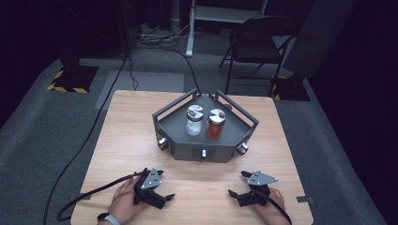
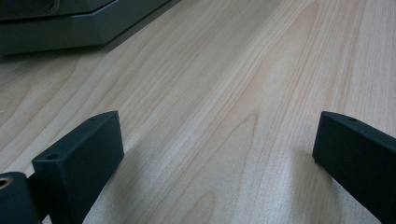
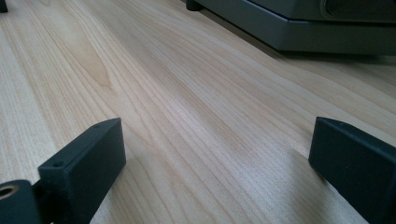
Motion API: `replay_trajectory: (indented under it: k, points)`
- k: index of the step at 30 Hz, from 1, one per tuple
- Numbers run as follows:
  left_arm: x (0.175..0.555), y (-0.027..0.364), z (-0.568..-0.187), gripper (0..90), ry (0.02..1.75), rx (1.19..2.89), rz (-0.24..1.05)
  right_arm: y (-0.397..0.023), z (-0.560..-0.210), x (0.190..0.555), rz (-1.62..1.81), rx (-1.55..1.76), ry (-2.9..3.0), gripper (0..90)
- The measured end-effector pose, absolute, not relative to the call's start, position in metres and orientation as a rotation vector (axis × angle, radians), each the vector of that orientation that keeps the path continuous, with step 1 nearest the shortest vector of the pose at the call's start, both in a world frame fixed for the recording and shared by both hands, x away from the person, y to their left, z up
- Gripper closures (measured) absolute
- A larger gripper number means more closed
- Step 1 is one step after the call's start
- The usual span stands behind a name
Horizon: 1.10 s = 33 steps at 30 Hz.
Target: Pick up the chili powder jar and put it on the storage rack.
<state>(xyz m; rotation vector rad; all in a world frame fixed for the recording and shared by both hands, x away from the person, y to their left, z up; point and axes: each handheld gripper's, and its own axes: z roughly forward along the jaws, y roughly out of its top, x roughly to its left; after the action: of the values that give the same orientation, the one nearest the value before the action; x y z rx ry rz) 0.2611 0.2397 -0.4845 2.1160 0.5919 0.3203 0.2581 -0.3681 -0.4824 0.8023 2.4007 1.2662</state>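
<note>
Both grippers are resting low at the near edge, jaws apart, jars standing far ahead in the tray.

We are seeing the left gripper (image 1: 162, 185) and right gripper (image 1: 238, 183) sitting on the table (image 1: 126, 140), jaws spread wide and gripping nothing; both gripper views are showing bare wood between the jaws. The clear jar (image 1: 194, 120) and the red-filled jar (image 1: 216, 124) are standing upright, just beside each other, inside the grey tray (image 1: 183, 145) at table centre, well apart from both grippers, farther away and between them. We are judging the clear jar nearer the left gripper, the red one nearer the right. Their long axes are running vertical. We are reading no labels or writing; too small.
</note>
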Motion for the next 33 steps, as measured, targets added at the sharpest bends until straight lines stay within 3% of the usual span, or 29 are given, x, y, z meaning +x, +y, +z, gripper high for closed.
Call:
replay_trajectory:
  k: [33]
  points:
    - [0.2611,0.2397,-0.4846,1.7,0.592,2.116,0.320,-0.3690,-0.4822,0.2590,1.269,0.793,2.409,3.4]
